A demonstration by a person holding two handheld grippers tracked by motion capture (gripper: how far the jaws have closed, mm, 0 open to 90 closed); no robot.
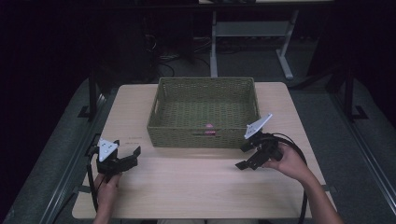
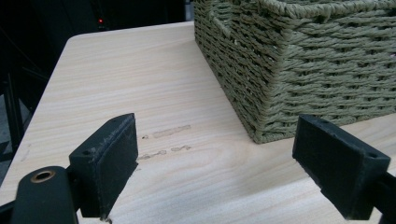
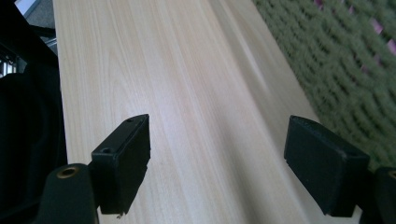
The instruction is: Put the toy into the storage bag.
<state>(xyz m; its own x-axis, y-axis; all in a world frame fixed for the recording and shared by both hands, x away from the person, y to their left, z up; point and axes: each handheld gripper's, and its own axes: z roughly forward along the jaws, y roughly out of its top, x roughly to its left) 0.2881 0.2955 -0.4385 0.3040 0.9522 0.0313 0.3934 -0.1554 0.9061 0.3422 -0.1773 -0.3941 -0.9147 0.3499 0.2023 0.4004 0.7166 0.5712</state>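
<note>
While both sets of jaws gape wide and empty: left gripper (image 1: 122,157), right gripper (image 1: 249,156) near woven basket (image 1: 159,133); probably awaiting a first reach.

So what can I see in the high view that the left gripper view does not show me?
The high view alone gives both hands, the right gripper near the basket's front right corner, and a small pink thing on the basket floor. The left gripper view alone gives faint smudge marks on the table close up. Both share the green woven basket, the wooden table and the open left gripper.
</note>
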